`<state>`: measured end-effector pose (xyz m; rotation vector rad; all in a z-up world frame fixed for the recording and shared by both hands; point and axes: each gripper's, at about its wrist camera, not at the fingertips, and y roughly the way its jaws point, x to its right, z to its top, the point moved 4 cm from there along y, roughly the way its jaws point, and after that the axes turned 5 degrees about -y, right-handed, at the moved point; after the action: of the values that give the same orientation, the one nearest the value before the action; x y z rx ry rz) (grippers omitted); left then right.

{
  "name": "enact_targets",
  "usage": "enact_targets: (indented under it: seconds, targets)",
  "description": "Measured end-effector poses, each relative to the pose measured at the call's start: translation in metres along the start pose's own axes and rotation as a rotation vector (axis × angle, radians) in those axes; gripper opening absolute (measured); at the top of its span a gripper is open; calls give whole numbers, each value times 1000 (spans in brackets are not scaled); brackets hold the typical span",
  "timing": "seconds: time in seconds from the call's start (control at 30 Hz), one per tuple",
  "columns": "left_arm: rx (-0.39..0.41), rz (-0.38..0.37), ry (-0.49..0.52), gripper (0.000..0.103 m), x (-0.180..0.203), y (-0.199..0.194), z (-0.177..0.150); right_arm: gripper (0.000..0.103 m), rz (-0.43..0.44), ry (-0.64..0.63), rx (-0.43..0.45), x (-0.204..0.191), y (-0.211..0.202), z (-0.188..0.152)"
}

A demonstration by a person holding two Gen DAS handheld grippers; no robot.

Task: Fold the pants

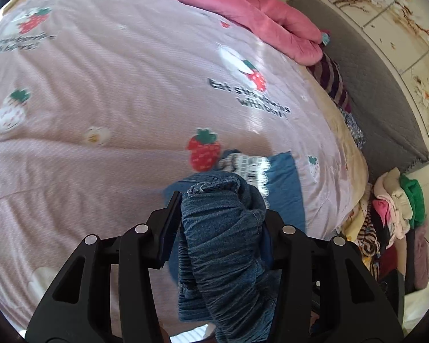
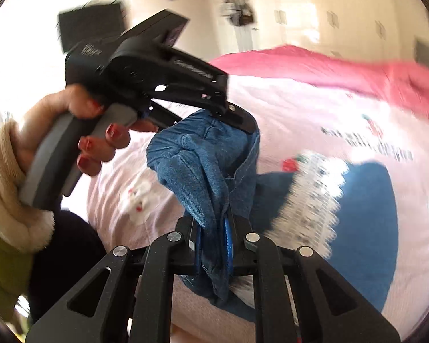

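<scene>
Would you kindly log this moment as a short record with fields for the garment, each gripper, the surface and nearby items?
garment: denim pants, bunched and lifted above the bed
left gripper: shut on the gathered denim
right gripper: shut on another part of the pants
left hand: holds the left gripper's handle, seen from the right wrist view
surface: pink strawberry-print quilt
nearby: blue cloth with white lace lying on the quilt; folded pink blanket at the far edge; clothes pile beside the bed
</scene>
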<state>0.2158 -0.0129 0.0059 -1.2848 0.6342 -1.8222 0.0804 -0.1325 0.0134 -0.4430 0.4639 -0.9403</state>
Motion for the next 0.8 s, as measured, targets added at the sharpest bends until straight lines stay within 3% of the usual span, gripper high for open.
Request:
enact_targets:
  seconds: [0.17,0.4,0.5,0.57,0.67,0.8]
  targets:
    - [-83,7,17,39,38,40,11,11,7,229,6,53,-22,-10]
    - [-181,84,79,40,77,100,5,11,-53,341,-23,81,-44,-25]
    - [-197,116,93,55,85,114,2,13,-80,376,-47,87,-47,-35]
    - [-196,130,109,62,92,119,0,19,-97,393,-66,90,-46,-41]
    - [-179,125,117,68,96,114,1,37,-112,409,-60,90,-52,-45]
    - [-116,113,112,76,94,94,8,49,-136,373,-42,88,-65,-48]
